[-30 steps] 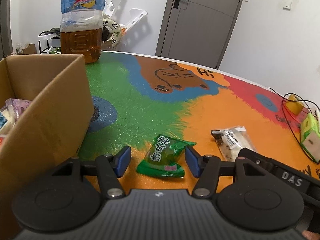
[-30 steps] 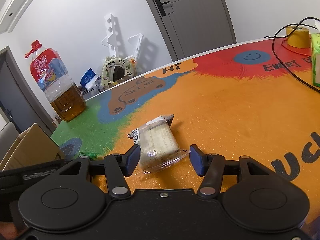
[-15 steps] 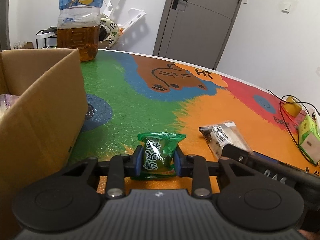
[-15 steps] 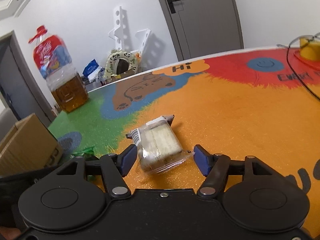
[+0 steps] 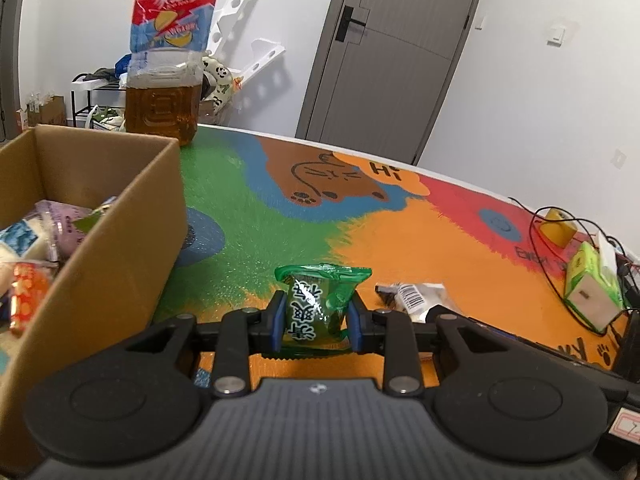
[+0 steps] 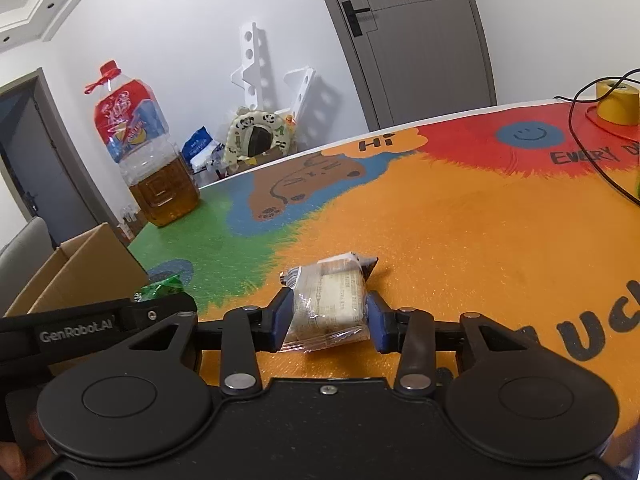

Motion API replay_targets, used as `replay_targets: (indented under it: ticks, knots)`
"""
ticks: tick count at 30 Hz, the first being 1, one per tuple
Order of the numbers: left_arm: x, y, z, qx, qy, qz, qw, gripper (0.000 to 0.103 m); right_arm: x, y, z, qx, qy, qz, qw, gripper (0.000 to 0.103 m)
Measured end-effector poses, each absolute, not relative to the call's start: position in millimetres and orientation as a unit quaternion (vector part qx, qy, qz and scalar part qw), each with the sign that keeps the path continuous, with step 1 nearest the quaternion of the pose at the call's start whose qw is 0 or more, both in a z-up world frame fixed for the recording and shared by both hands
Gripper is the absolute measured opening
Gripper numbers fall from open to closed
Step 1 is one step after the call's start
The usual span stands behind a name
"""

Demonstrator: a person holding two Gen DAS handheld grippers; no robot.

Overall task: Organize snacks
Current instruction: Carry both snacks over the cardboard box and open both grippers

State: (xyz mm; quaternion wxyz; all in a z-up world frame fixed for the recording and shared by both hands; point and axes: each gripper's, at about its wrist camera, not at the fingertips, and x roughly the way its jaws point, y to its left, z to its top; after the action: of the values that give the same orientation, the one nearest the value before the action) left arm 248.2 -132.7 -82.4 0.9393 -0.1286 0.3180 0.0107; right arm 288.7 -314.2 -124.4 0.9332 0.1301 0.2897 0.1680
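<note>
My left gripper (image 5: pixel 316 320) is shut on a green snack packet (image 5: pixel 316 300) and holds it upright just above the colourful table mat (image 5: pixel 440 240). To its left stands an open cardboard box (image 5: pixel 120 240) with several wrapped snacks (image 5: pixel 52 224) inside. My right gripper (image 6: pixel 330 316) has a clear-wrapped pale cake (image 6: pixel 332 292) between its blue pads. Its jaws are closing, and both pads touch the wrapper. The cake (image 5: pixel 412 296) also shows in the left wrist view, to the right of the green packet. The green packet (image 6: pixel 160 290) shows at the left in the right wrist view.
A large bottle of brown tea (image 5: pixel 164 80) stands behind the box at the table's far edge. A green and white tissue box (image 5: pixel 592 288), a yellow tape roll (image 6: pixel 618 102) and black cables (image 5: pixel 560 264) lie at the right. A person's hand (image 6: pixel 16 452) holds the left tool.
The left jaws shut on the green packet and lifted it off the mat. The right jaws closed in from wide apart onto the clear-wrapped cake.
</note>
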Motion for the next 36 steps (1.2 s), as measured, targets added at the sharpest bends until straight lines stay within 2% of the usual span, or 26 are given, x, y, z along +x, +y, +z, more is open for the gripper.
replay_targets:
  ticks: [19, 36]
  knots:
    - [200.1, -105.6, -28.9, -0.135, 0.263, 0.027, 0.955, 0.03, 257.7, -304.4, -91.4, 0.164, 0.25, 0.218, 0.929, 0.037]
    - [162.5, -27.8, -7.3, -0.161, 0.241, 0.09, 0.953, 0.03, 245.9, -258.2, -56.4, 0.141, 0.228, 0.262, 0.927, 0.037]
